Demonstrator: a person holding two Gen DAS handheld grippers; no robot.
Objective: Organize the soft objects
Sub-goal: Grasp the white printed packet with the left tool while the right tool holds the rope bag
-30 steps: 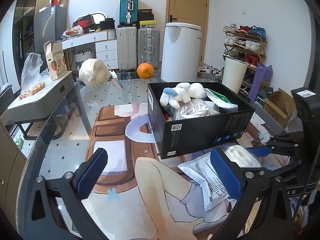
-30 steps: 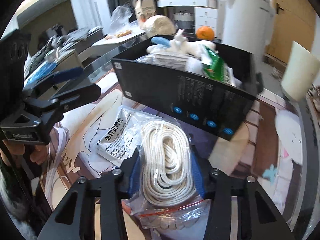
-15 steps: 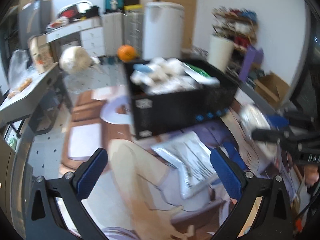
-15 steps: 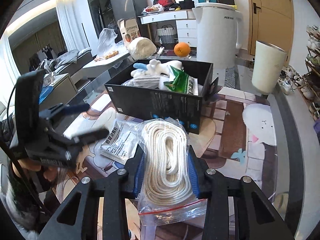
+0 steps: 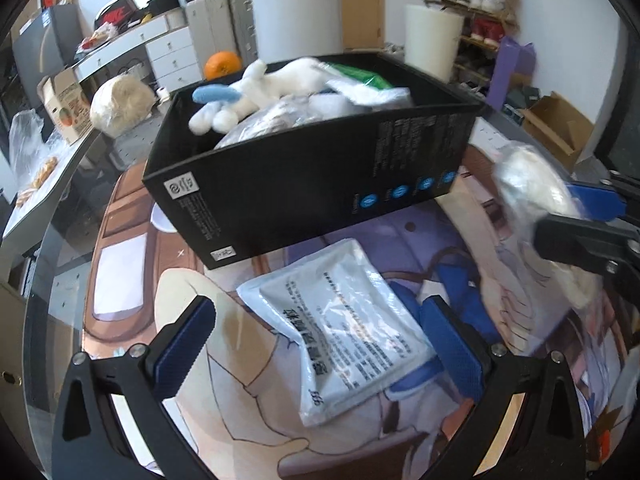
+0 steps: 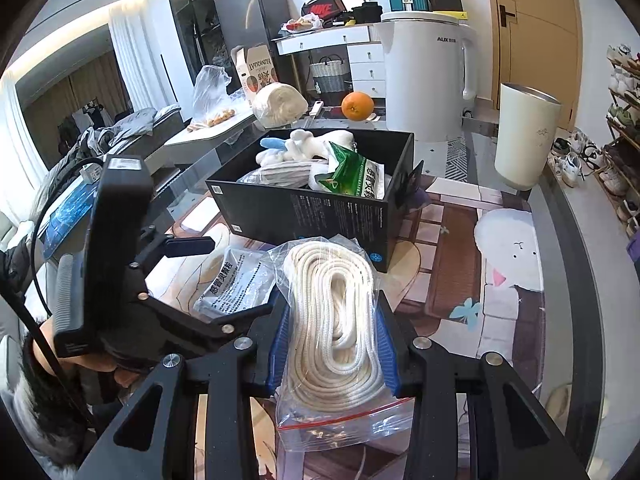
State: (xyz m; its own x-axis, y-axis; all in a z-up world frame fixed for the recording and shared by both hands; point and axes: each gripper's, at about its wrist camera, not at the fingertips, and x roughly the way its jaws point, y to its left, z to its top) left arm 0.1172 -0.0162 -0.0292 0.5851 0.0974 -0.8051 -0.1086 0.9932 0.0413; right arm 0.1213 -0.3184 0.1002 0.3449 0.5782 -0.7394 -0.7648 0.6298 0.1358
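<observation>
Right tongs (image 6: 332, 344) grip rope bag (image 6: 332, 320), seemingly raised.

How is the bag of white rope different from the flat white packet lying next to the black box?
The rope bag is clear, bulging, and clamped off the table in the right gripper; the white packet is opaque, flat, printed with text, and lies loose on the mat between the left gripper's open jaws. Both are soft, sealed plastic pouches still outside the black box.

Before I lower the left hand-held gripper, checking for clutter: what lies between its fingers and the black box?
Only the white printed pouch on the illustrated mat, before the black box, per the left wrist view.
</observation>
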